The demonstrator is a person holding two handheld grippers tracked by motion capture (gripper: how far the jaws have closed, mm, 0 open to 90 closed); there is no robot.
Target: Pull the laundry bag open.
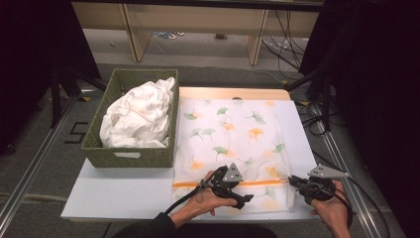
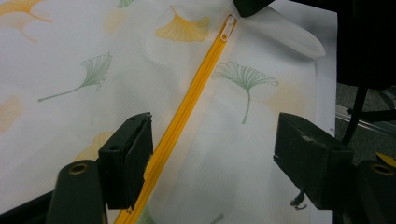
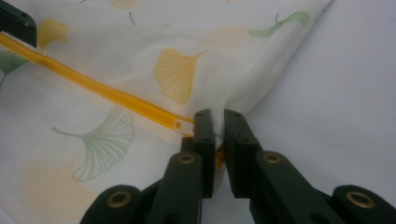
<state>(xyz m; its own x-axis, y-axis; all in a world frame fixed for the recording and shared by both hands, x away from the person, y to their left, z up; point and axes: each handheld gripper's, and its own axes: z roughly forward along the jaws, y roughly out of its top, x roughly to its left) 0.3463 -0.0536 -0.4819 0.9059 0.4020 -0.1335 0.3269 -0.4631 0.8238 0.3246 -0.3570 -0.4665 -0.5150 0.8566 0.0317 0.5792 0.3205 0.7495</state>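
I've got the right gripper (image 3: 218,122) pinched on the bag's (image 1: 233,144) edge at the zip's (image 2: 187,112) end, a fold of mesh clamped between its jaws just beside the white pull (image 3: 183,125). The bag lies flat on the table (image 1: 119,193), right of the basket (image 1: 133,154) stuffed with white cloth (image 1: 138,116). My left gripper (image 2: 212,158) hangs over the zip about midway along, jaws well apart and straddling the yellow tape without touching it (one pad sits right over the tape in the left gripper view).

I read this as the opening step: the corner is anchored, the zip still closed along its whole length. Next I'd bring the left gripper along the tape to the pull and close on that small tab, which is tricky since it lies flat against the mesh and tight against the right jaws. Then draw it away from the anchored end while the right holds firm, so the mesh doesn't bunch.
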